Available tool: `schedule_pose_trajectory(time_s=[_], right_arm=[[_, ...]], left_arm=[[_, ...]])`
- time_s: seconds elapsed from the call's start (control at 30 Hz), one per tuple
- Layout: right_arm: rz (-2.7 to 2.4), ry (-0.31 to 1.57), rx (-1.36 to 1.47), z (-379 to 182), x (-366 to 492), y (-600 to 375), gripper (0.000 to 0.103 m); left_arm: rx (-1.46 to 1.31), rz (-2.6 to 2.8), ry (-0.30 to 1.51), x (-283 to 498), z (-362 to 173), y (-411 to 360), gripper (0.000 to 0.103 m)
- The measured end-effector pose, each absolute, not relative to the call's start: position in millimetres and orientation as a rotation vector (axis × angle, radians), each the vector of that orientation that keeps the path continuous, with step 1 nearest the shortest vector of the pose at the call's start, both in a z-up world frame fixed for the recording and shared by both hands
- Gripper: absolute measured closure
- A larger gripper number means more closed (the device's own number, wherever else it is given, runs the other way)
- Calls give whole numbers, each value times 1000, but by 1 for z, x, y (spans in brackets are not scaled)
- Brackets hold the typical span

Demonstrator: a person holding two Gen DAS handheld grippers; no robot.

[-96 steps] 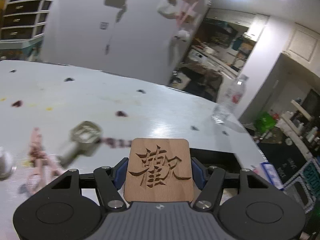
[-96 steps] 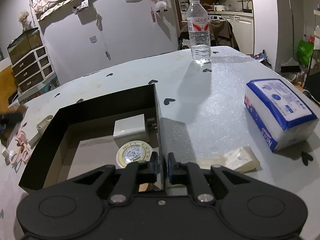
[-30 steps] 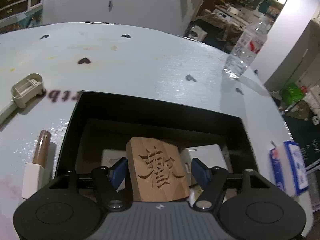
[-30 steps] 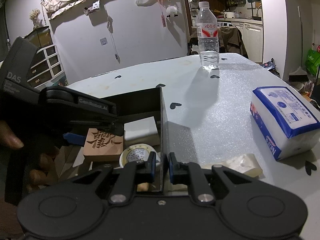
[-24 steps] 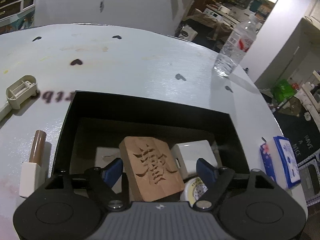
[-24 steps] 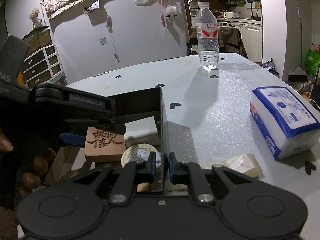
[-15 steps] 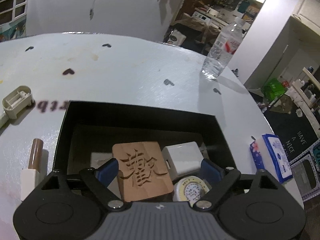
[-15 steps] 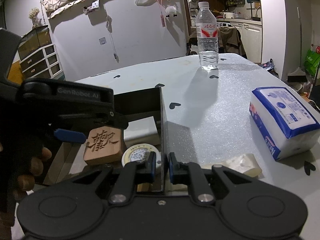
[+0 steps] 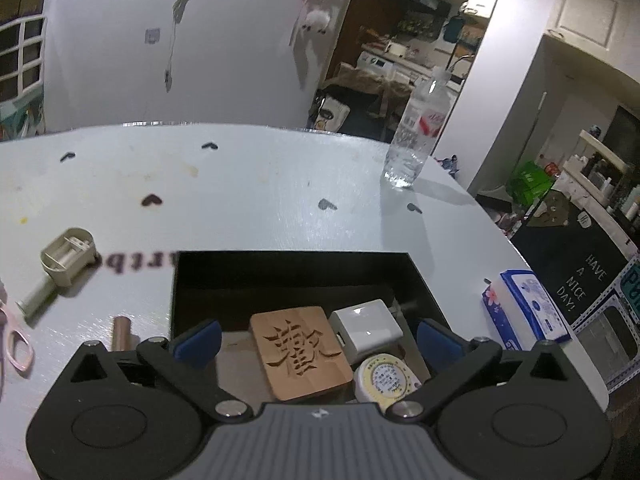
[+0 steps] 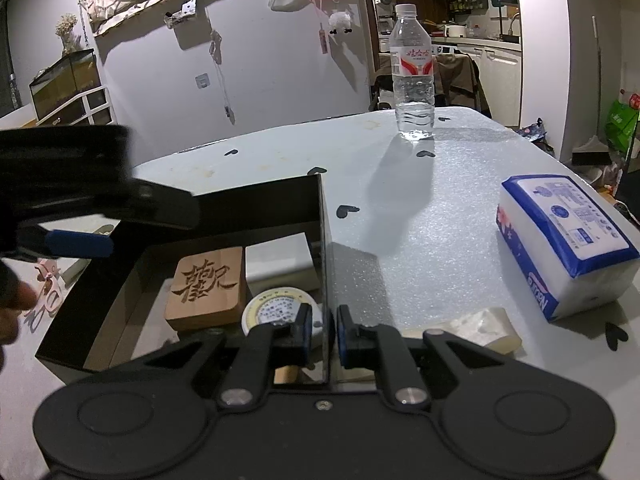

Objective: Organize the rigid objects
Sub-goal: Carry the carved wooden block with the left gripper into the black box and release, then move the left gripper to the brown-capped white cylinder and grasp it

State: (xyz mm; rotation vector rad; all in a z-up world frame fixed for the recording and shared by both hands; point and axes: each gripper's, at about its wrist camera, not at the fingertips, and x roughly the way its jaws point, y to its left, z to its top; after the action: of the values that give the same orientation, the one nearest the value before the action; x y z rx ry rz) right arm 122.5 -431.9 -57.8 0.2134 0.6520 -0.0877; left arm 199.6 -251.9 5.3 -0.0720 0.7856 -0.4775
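A carved wooden block (image 9: 302,352) lies flat inside the black box (image 9: 292,268), beside a white adapter (image 9: 366,330) and a round yellow tape measure (image 9: 384,376). My left gripper (image 9: 316,340) is open and empty above the box, clear of the block. The block also shows in the right wrist view (image 10: 206,284), with the adapter (image 10: 280,264) and tape measure (image 10: 278,306). My right gripper (image 10: 324,332) is shut on the box's right wall (image 10: 325,264). The left gripper (image 10: 80,244) shows there, blurred, over the box's left side.
A beige plastic part (image 9: 64,260), a brown-and-white tube (image 9: 120,334) and pink scissors (image 9: 16,344) lie left of the box. A water bottle (image 10: 412,76) stands at the far edge. A tissue pack (image 10: 560,236) and a pale wrapper (image 10: 476,328) lie to the right.
My left gripper lowered the wooden block into the box, opened and let it go, then drew back and up. The right gripper has kept its hold on the box wall.
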Motion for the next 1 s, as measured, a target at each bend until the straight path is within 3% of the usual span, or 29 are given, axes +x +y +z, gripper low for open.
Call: schedule_pose_trajectory(time_s=[0.73,0.83,0.93,1.0], right_arm=[[-133,658,199,-56,122,-431,89],[-139,659,198,-55,121,-432,89],[-140,660,197,-55,120,-431,89],[-143,661,196,-54,121,-431,89]], left_arm=[[-88,-330,666,179,-5,-149,0],[-116,-288,680,180,-13,-135,4],[-149,-273,704,183,-19,-122,15],[-163,-275,721,186,-23,-117,28]])
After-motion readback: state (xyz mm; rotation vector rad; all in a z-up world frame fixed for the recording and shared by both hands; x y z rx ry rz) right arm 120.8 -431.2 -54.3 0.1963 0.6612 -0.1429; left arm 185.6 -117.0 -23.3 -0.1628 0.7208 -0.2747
